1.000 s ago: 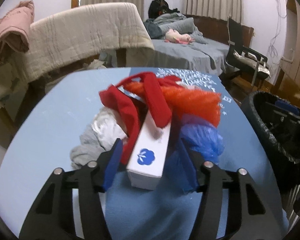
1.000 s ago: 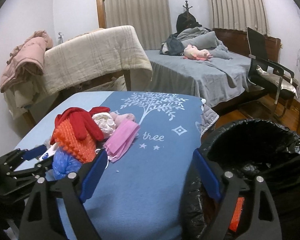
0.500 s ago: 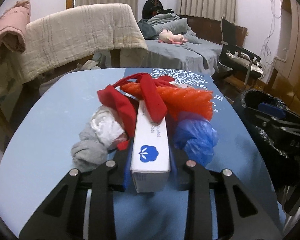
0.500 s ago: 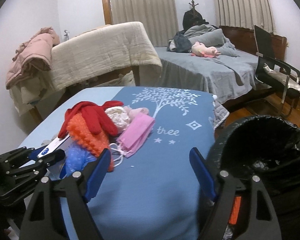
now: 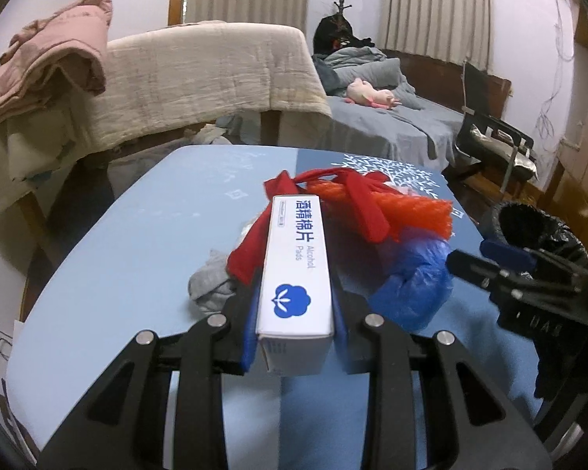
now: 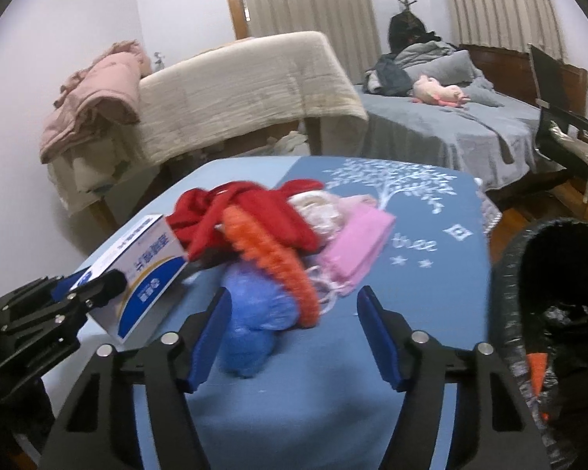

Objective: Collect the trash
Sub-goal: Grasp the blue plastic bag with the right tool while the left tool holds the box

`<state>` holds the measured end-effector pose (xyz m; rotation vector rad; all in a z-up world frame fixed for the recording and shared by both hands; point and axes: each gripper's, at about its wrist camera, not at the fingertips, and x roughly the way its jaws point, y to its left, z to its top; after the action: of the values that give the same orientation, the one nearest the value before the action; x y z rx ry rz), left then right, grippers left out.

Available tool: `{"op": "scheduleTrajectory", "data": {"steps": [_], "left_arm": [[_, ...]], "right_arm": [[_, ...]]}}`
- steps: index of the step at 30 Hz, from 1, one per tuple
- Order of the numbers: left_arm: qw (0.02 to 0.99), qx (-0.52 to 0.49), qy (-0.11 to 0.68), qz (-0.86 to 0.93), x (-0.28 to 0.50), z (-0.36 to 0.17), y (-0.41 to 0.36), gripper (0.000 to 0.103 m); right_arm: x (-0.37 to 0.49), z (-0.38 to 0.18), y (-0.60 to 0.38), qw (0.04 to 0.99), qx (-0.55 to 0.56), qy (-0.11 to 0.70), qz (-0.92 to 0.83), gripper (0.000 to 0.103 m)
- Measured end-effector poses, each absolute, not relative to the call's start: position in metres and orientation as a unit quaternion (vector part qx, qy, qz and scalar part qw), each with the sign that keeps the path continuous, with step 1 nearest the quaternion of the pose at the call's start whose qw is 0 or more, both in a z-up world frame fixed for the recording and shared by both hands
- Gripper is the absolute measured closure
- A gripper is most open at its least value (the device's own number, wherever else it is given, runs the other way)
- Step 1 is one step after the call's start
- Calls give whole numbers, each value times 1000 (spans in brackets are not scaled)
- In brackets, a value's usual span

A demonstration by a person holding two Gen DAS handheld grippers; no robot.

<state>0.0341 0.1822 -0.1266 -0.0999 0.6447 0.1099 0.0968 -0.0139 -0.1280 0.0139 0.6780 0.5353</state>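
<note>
Left tongs (image 5: 294,337) are clamped on the white box (image 5: 296,270) of alcohol pads – blue pads pressed against both long sides, box lifted at the near end w/ the far end pointing back into the pile. From the right cam you can see the same box (image 6: 137,274) tilted, gripped by the left tongs (image 6: 94,286) over the left edge of the worktop (image 6: 431,305).

Right tongs (image 6: 294,337) aren't gripping anything – jaws have just been closing in but the pads aren't pressing on anything yet. The blue plastic bag (image 6: 254,321) sits between them, closer to the left pad, a bit blurry.

Rest of the trash pile is still on the blue worktop: red cloth (image 6: 247,215) on top, orange foam netting (image 6: 278,270) draped over the blue bag, pink mask (image 6: 356,246) on the right side, and a grey rag (image 5: 211,290) on the left, seen from the left cam.

Bin w/ black liner (image 6: 552,286) stands just off the right edge of the worktop. Bed (image 6: 450,121) in the background.
</note>
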Motion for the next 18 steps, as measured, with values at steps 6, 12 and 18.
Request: {"op": "scheduleTrajectory", "data": {"steps": [6, 12, 18], "left_arm": [[946, -43, 317, 57, 33, -130, 186, 73], [942, -54, 327, 56, 36, -137, 191, 73], [942, -56, 328, 53, 35, -136, 193, 73]], "right_arm": [[93, -142, 7, 900, -13, 345, 265, 43], [100, -156, 21, 884, -23, 374, 278, 63], [97, -153, 22, 872, -22, 381, 305, 74]]}}
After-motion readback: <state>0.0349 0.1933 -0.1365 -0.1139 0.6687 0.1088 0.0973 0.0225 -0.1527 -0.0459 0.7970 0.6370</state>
